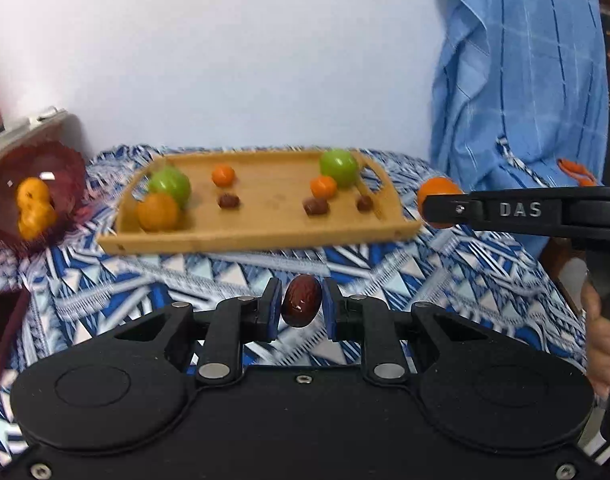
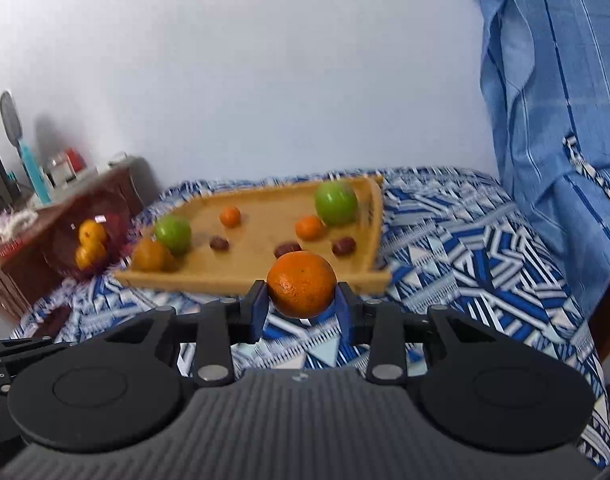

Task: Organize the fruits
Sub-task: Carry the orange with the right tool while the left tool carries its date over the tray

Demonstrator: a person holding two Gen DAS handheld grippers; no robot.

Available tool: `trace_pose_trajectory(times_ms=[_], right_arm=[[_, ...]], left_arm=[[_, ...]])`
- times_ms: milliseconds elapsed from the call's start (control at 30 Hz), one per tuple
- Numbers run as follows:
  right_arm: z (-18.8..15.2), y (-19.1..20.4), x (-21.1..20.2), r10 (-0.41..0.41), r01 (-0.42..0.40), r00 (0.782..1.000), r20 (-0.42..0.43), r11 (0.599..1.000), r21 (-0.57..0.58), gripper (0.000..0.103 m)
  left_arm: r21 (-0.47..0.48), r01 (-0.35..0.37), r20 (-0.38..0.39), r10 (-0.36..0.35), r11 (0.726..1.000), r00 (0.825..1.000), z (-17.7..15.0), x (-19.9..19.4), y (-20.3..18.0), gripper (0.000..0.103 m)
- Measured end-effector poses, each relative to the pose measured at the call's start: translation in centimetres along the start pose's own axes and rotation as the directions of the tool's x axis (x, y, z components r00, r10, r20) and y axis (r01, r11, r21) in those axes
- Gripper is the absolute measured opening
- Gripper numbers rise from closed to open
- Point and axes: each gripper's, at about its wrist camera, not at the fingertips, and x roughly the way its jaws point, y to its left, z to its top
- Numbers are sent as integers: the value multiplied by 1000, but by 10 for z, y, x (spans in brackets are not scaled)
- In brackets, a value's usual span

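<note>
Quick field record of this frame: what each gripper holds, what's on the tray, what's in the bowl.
left gripper: shut on a red date, held above the cloth
right gripper: shut on an orange
wooden tray: two green apples, three oranges, three dates
red bowl: tipped toward the camera, holds oranges, count unclear
surface: blue patterned cloth

You hold a dark red date upright in your left gripper and an orange in your right gripper. On the wooden tray lie two green apples, oranges and three dates.
</note>
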Motion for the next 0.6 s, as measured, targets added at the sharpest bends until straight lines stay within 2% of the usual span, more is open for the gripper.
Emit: trace_pose_trajectory(times_ms=[367, 600], right_arm=[[42, 14, 31, 37, -42, 995, 91, 998, 51, 40], [58, 15, 76, 35, -43, 996, 83, 995, 86, 40]], left_arm=[[-28, -70, 28, 71, 997, 997, 48, 29, 48, 20], [-74, -77, 21, 78, 994, 997, 78, 70, 72, 20]])
